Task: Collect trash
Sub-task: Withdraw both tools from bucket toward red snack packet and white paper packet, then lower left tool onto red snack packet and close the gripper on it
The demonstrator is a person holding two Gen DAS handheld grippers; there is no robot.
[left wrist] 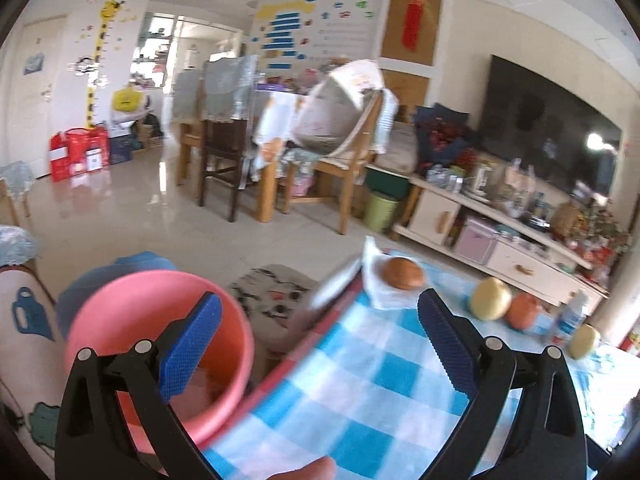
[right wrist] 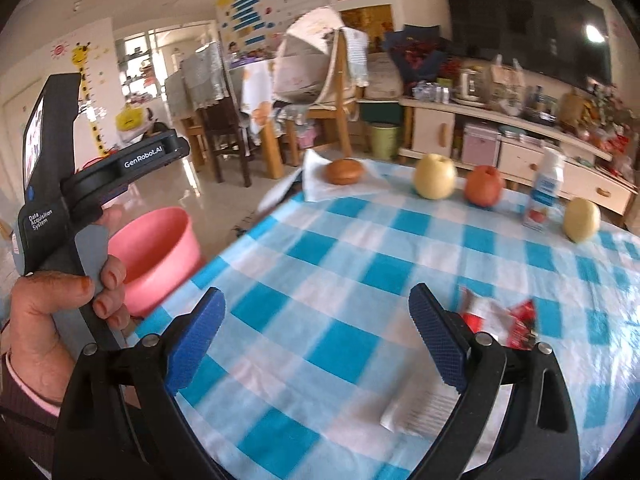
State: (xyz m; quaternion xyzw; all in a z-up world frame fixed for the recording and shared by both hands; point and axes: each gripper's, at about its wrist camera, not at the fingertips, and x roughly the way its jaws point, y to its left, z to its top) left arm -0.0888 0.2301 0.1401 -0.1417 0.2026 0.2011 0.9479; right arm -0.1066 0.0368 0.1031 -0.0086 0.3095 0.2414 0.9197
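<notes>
A pink bin (left wrist: 160,344) stands off the left edge of the checked table (left wrist: 360,380); it also shows in the right wrist view (right wrist: 160,252). My left gripper (left wrist: 320,316) is open and empty, its left finger over the bin's mouth. My right gripper (right wrist: 316,312) is open and empty above the table. A red and white crumpled wrapper (right wrist: 500,316) lies by the right finger. A white crumpled paper (right wrist: 420,408) lies low under the gripper. The left gripper's body (right wrist: 64,208) shows in a hand.
On the table's far side lie a bun on a white napkin (right wrist: 344,172), a yellow apple (right wrist: 434,176), a red apple (right wrist: 484,186), a small bottle (right wrist: 546,190) and a yellow pear (right wrist: 582,220). Chairs (left wrist: 224,148), a TV cabinet (left wrist: 500,232) and a green bin (left wrist: 382,210) stand behind.
</notes>
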